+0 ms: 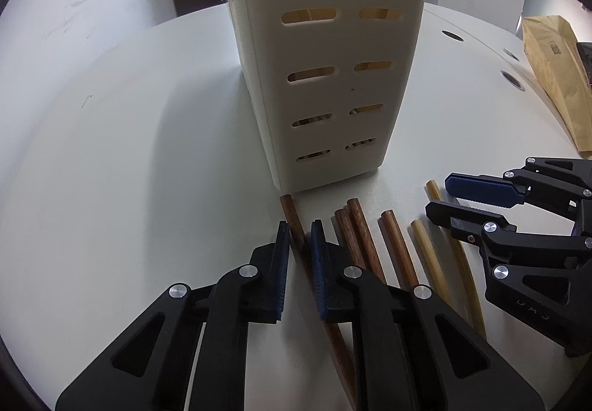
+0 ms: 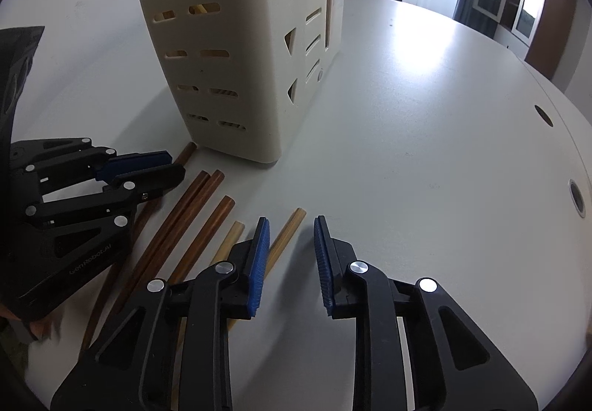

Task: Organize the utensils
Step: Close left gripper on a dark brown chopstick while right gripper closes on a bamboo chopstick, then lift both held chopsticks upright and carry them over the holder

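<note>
Straddling the leftmost dark chopstick (image 1: 296, 237), your left gripper (image 1: 299, 229) has its jaws apart, pads just clear of the wood. Ahead stands the cream utensil holder (image 1: 325, 78); sticks inside show only through its slots. Your right gripper (image 2: 290, 226) is spread open, with a pale chopstick (image 2: 286, 237) passing under its left finger, the lower end hidden. White table (image 2: 425, 152) underneath.

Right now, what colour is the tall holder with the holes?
Cream white holder, clearest in the right wrist view.
</note>
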{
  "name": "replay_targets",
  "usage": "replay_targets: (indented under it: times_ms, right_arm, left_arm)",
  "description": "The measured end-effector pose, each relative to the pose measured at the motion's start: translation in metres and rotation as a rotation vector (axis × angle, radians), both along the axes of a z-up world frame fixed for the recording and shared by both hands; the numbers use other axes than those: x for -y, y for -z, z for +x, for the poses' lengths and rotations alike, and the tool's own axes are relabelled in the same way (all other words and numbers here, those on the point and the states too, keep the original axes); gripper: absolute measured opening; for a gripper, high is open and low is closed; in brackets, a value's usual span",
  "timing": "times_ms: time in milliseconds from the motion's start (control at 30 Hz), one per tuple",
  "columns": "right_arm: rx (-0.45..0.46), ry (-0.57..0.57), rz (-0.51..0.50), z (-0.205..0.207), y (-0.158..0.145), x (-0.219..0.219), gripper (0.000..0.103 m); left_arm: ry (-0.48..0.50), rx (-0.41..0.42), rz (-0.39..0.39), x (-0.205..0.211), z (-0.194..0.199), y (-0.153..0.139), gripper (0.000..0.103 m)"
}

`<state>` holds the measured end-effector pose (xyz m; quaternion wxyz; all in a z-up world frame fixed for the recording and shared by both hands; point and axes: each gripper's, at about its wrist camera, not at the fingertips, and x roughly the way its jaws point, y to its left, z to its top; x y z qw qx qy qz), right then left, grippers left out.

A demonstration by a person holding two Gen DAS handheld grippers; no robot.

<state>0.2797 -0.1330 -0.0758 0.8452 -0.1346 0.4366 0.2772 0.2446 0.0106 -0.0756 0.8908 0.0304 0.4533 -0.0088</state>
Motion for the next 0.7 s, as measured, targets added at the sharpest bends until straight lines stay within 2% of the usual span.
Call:
replay_targets:
  times_ms: [300, 467, 700]
  right_arm:
    - [-0.025, -0.011, 0.013, 0.002, -0.003, 0.008, 0.008]
    - [-0.022, 0.009, 0.025, -0.001, -0.004, 0.010, 0.007]
    - [0.023, 0.032, 0.089, -0.016, -0.022, 0.015, 0.007]
  left_arm:
    - [0.009, -0.012, 0.010, -0.012, -0.007, -0.001, 0.007]
    - [-0.004, 0.000, -0.004, -0.014, -0.008, -0.002, 0.007]
    - [-0.037, 0.073, -0.057, -0.011, -0.009, -0.018, 0.007]
